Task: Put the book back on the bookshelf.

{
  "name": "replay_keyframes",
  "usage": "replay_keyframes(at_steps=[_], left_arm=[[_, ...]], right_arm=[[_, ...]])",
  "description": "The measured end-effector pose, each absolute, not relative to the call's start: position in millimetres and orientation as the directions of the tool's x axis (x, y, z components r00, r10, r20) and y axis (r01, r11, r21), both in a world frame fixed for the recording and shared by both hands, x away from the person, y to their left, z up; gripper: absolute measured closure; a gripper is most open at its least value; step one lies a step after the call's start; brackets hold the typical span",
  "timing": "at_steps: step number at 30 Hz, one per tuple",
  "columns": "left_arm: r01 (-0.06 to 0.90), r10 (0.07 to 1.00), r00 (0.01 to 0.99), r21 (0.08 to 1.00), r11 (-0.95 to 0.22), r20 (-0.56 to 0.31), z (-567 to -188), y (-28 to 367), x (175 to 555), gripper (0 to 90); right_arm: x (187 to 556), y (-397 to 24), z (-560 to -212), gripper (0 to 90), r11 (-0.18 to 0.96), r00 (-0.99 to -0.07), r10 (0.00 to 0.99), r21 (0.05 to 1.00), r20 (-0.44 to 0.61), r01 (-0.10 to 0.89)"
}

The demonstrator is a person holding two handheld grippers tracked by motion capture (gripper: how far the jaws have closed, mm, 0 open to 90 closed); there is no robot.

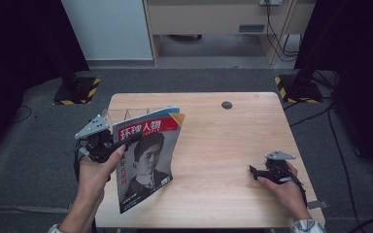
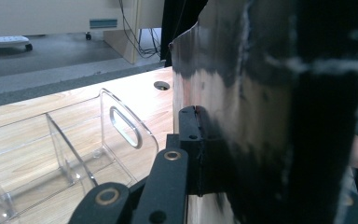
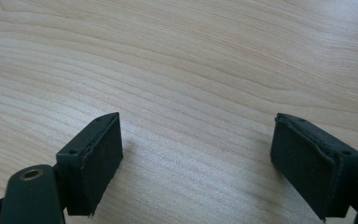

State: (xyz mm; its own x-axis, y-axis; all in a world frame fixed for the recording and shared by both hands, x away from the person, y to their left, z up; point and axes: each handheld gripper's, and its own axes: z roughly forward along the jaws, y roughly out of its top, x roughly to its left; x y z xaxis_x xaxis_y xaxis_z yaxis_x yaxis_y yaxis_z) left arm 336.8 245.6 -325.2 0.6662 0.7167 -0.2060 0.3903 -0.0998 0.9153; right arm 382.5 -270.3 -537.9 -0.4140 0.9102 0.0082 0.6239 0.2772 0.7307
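Magazine (image 1: pixel 148 158) is up off the counter (image 1: pixel 223 145), pinched along its left edge by our left tool (image 1: pixel 108 148), tilted upright. Just behind it sits a clear rack (image 2: pixel 65 154), nothing in its slots. Our right tool (image 1: pixel 253 171) rests on the counter, jaws spread.

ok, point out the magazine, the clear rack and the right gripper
magazine (image 1: pixel 148 160): high view, cover portrait.
clear rack (image 2: pixel 121 123): left gripper view, end wall beside handle slot.
right gripper (image 3: pixel 196 163): right gripper view, gap midway between open jaws.
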Motion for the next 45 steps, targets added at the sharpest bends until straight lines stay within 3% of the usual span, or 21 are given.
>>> replay_keyframes(at_steps=[45], left_arm=[[0.385,0.764,0.61,0.921,-0.055,-0.21,-323.2,289.6,320.6,86.4]], right_arm=[[382.3,-270.0,-538.0,17.1,0.276,-0.413,0.911,0.731,0.008,0.624]])
